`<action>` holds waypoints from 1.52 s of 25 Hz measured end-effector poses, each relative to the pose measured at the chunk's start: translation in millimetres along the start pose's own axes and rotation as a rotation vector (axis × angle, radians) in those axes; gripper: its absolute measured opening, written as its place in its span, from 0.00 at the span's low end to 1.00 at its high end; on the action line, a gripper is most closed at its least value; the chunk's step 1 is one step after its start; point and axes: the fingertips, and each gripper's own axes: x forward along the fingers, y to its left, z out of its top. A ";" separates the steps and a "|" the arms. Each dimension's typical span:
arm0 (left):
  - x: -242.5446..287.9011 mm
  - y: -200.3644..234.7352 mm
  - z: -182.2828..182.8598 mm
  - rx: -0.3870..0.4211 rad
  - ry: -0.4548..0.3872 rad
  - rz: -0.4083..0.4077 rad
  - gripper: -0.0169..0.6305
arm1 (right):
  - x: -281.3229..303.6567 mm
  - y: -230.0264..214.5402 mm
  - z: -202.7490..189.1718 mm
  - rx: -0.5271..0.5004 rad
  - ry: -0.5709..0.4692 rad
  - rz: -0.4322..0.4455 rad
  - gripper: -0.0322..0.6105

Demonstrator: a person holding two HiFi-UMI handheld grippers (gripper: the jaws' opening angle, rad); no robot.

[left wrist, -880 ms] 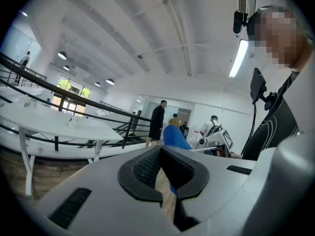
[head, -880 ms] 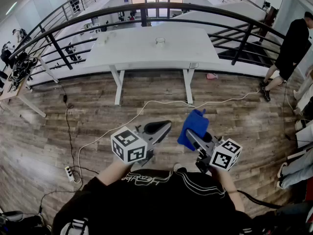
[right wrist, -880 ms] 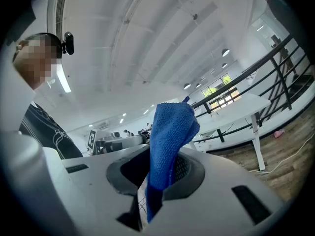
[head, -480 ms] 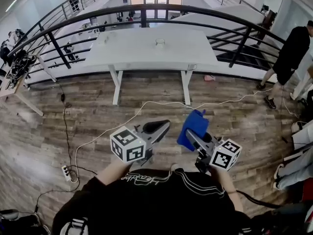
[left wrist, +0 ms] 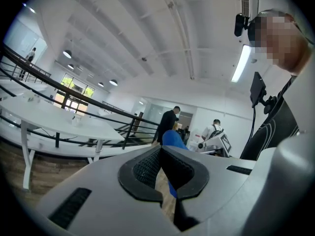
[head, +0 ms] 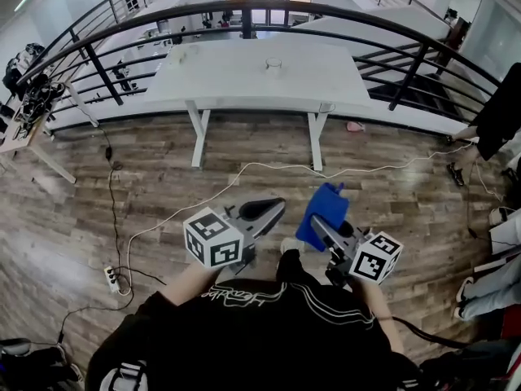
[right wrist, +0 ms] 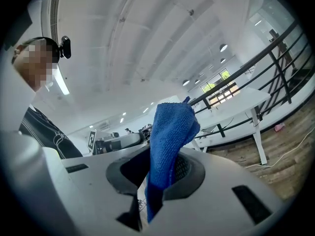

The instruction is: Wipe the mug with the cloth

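Cloth (head: pixel 326 210) is pinched in right gripper (head: pixel 319 225). Left gripper (head: pixel 267 211) is pressed together, empty. The mug (head: pixel 273 65), likely that small vessel, is seen on white table (head: pixel 220 80), well apart. Table should be approached first; cloth grip not to be loosened.

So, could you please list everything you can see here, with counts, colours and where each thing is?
table: one, white, far across the wooden floor
mug: one, pale, mid-table, too small for detail
cloth: one, blue, gripped by the right tool
railing: one, black, curving behind the table
cable: one, white, across the floor
power strip: one, white, floor at left
bystander: one, in black, right edge
left tool: one, grey, shut, empty
right tool: one, grey, shut on the cloth
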 end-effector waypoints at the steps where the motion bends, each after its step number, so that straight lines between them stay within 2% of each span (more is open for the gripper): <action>1: 0.6 3.8 -1.0 0.000 0.006 0.008 0.04 | 3.6 -3.4 -0.8 0.008 -0.001 0.007 0.13; 5: 12.1 30.3 1.1 -0.002 0.021 0.050 0.04 | 23.0 -26.0 4.3 0.020 0.001 0.054 0.13; 11: 54.8 99.5 11.6 0.025 0.047 0.104 0.04 | 76.3 -99.7 25.1 0.016 0.030 0.106 0.13; 15: 105.0 176.5 24.0 0.013 0.063 0.151 0.04 | 128.1 -176.8 56.7 0.044 0.033 0.146 0.13; 20: 174.6 286.1 36.6 -0.079 0.110 0.200 0.04 | 196.7 -285.9 106.9 0.086 0.067 0.153 0.13; 23: 228.0 349.9 55.1 -0.122 0.087 0.207 0.04 | 230.1 -355.2 137.9 0.114 0.089 0.140 0.13; 27: 288.2 415.9 78.7 -0.111 0.083 0.210 0.04 | 267.6 -431.7 181.7 0.128 0.098 0.120 0.13; 32: 302.5 470.5 105.3 -0.087 0.028 0.245 0.04 | 300.1 -475.6 217.7 0.090 0.071 0.113 0.13; 38: 296.0 525.3 101.4 -0.077 0.057 0.322 0.04 | 340.9 -495.5 224.7 0.128 0.084 0.133 0.13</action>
